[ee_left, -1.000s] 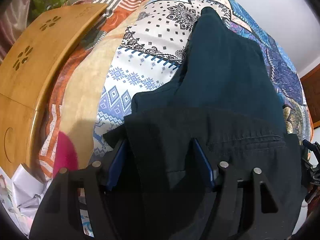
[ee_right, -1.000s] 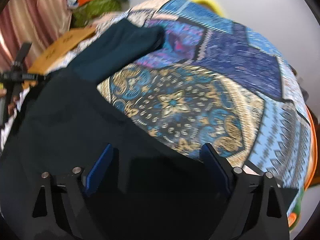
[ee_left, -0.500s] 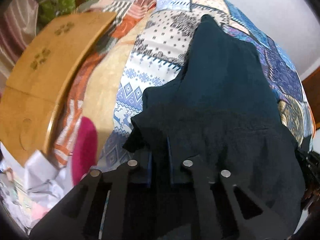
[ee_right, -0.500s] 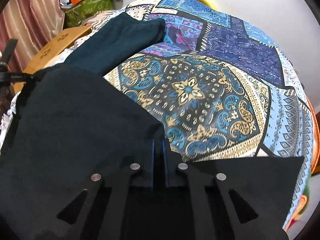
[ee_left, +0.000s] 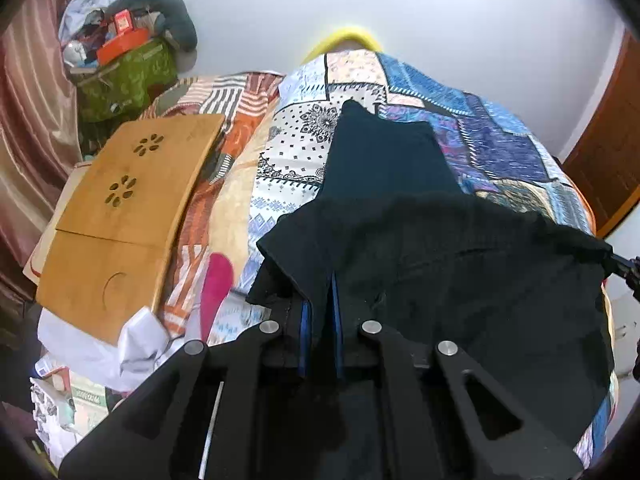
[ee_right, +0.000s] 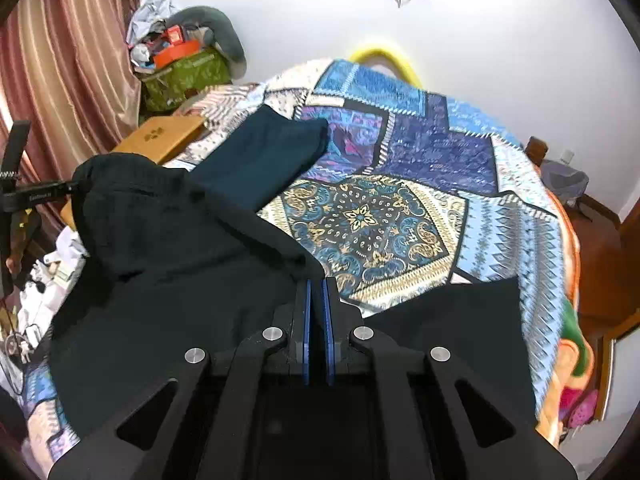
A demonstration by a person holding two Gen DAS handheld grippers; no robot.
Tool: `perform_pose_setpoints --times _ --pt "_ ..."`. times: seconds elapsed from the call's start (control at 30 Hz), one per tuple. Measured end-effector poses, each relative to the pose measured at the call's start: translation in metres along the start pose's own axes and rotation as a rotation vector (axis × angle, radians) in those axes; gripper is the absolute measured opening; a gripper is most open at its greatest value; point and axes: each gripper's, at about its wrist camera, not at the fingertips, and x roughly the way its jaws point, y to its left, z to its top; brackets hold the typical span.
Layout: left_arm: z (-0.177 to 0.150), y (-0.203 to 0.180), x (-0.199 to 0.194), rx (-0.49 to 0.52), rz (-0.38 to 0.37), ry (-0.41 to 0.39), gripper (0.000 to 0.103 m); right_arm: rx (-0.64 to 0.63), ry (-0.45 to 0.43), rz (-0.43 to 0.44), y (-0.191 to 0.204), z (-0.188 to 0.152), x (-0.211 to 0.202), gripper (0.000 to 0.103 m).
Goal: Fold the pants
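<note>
The patchwork bedspread point(ee_right: 440, 184) fills the room beneath me, and across it lie the dark pants point(ee_left: 384, 168), legs stretched flat toward the far wall, waistband end lifted off the cover and drooping between my two tools. A wooden lap tray point(ee_left: 132, 208) sits at the bed's left edge, well apart from the cloth. My left gripper point(ee_left: 320, 312) has just closed and pinches one waist corner between its blue pads. My right gripper point(ee_right: 317, 304) has just closed too, clamped on the other corner.
</note>
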Motion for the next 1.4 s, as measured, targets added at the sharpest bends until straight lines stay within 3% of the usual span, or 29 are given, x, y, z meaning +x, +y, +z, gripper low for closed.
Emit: perform_pose_setpoints --times 0.27,0.47,0.7,0.8,1.0,1.27,1.33,1.4 --pt "-0.057 0.018 -0.052 0.016 0.023 -0.026 0.009 -0.044 -0.062 0.072 0.04 -0.048 -0.056 0.005" --pt "-0.107 0.037 -0.062 -0.045 0.01 -0.007 0.009 -0.003 -0.004 0.12 0.055 -0.084 -0.052 0.005" --pt "-0.168 0.041 -0.05 -0.05 -0.008 0.096 0.01 0.096 0.079 0.154 0.056 -0.122 -0.032 0.006" --pt "-0.181 0.037 -0.048 -0.022 0.047 0.132 0.009 0.122 0.083 0.159 0.057 -0.126 -0.035 0.009" --pt "-0.172 0.039 -0.069 0.001 0.068 0.101 0.009 0.114 0.082 0.147 0.051 -0.117 -0.054 0.013" --pt "-0.119 0.016 -0.095 0.04 0.056 0.0 0.014 0.111 -0.019 0.091 0.033 -0.097 -0.083 0.035" --pt "-0.105 0.005 -0.093 0.055 0.044 -0.014 0.018 0.113 -0.029 0.063 0.025 -0.09 -0.079 0.037" --pt "-0.09 -0.009 -0.088 0.071 0.028 -0.029 0.034 0.128 -0.029 0.043 0.014 -0.081 -0.072 0.037"
